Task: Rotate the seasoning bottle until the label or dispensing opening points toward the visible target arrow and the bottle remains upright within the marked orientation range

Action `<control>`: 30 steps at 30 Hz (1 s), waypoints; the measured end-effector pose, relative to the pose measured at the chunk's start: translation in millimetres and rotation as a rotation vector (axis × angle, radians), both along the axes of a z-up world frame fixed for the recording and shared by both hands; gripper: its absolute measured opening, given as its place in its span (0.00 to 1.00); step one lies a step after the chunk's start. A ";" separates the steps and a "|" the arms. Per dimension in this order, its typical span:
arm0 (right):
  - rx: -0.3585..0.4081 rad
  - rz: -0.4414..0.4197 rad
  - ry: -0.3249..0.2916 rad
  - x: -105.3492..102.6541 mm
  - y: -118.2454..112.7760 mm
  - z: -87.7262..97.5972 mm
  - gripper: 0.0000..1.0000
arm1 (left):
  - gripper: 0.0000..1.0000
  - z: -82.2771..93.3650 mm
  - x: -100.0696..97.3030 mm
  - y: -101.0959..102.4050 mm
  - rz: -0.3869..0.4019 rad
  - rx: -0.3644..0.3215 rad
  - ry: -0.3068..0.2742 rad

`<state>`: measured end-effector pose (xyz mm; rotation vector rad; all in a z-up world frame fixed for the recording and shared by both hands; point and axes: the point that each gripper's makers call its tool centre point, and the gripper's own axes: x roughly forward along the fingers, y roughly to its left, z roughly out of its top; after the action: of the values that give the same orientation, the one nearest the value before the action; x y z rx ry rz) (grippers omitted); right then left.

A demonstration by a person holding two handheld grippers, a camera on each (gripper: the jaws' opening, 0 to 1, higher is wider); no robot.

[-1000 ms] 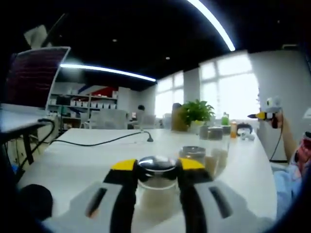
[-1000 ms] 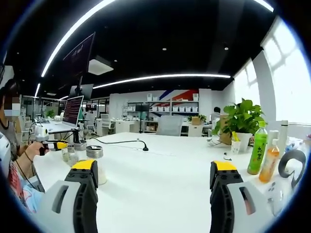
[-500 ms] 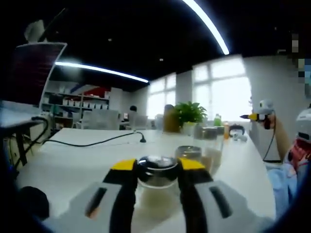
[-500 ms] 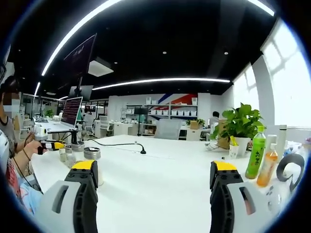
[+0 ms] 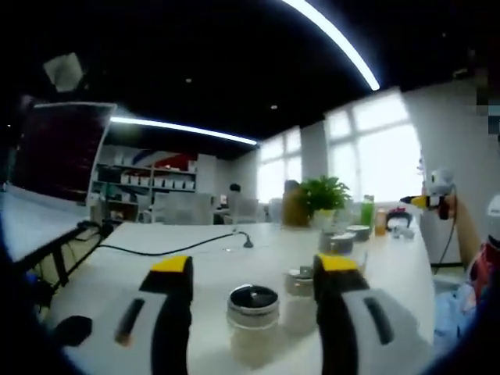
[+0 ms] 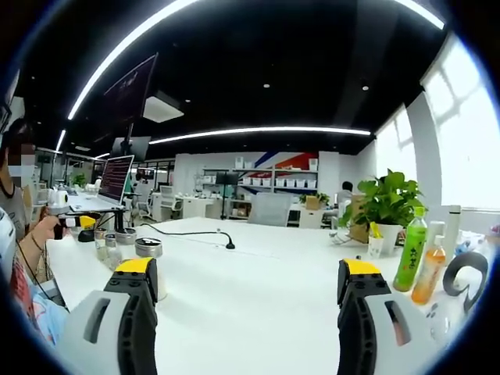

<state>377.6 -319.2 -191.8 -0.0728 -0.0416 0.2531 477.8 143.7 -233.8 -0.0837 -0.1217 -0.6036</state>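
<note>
The seasoning bottle [image 5: 251, 322] is a small clear jar with a dark metal lid and pale contents. It stands upright on the white table [image 5: 195, 269]. My left gripper [image 5: 255, 266] is open, its yellow-tipped jaws spread on either side of the bottle and apart from it. My right gripper [image 6: 248, 275] is open over bare table with nothing between its jaws. In the right gripper view the left gripper [image 6: 72, 223] appears far left in a person's hand, beside several small jars [image 6: 147, 248]. The right gripper [image 5: 427, 200] is small at the far right of the left gripper view.
A second small jar [image 5: 299, 286] stands just behind the bottle, with more jars [image 5: 341, 243] farther back. A black cable [image 6: 195, 231] crosses the table. A green bottle [image 6: 411, 247], an orange bottle [image 6: 427, 270] and a potted plant [image 6: 386, 201] stand at the right. A laptop [image 6: 115, 179] sits at the left.
My left gripper has opened and let go of the seasoning bottle, then drawn back a little; the bottle stands free. My right gripper stays open and hardly moves.
</note>
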 end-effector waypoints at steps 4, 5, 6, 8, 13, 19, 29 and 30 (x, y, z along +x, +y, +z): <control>0.005 -0.006 0.001 -0.7 -1.5 0.0 0.99 | 0.52 -3.9 1.2 15.8 0.144 -0.020 0.031; 0.005 -0.008 0.001 -0.8 -2.4 0.2 0.99 | 0.50 -4.4 1.5 17.1 0.158 -0.011 0.032; 0.003 -0.009 0.000 -1.0 -2.9 0.4 0.99 | 0.50 -6.5 0.7 16.5 0.166 0.017 0.039; 0.002 -0.010 0.001 -1.2 -3.8 0.5 0.99 | 0.50 -7.6 -1.1 12.0 0.174 0.074 0.031; 0.021 -0.016 0.000 -0.2 -5.0 1.1 0.98 | 0.47 -11.2 0.0 1.0 0.224 0.040 0.045; 0.024 -0.019 -0.004 -0.7 -5.9 2.4 0.98 | 0.46 -21.7 1.8 -0.8 0.351 0.044 0.045; 0.036 -0.008 0.006 0.4 -5.6 0.8 0.98 | 0.49 -40.3 10.9 2.1 0.420 0.027 0.063; 0.035 -0.006 0.011 0.5 -5.0 -0.2 0.98 | 0.49 -42.6 11.6 1.8 0.419 0.023 0.071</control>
<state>378.0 -324.2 -192.0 -0.0368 -0.0347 0.2468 489.4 145.5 -276.4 -0.0549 -0.0608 -0.1836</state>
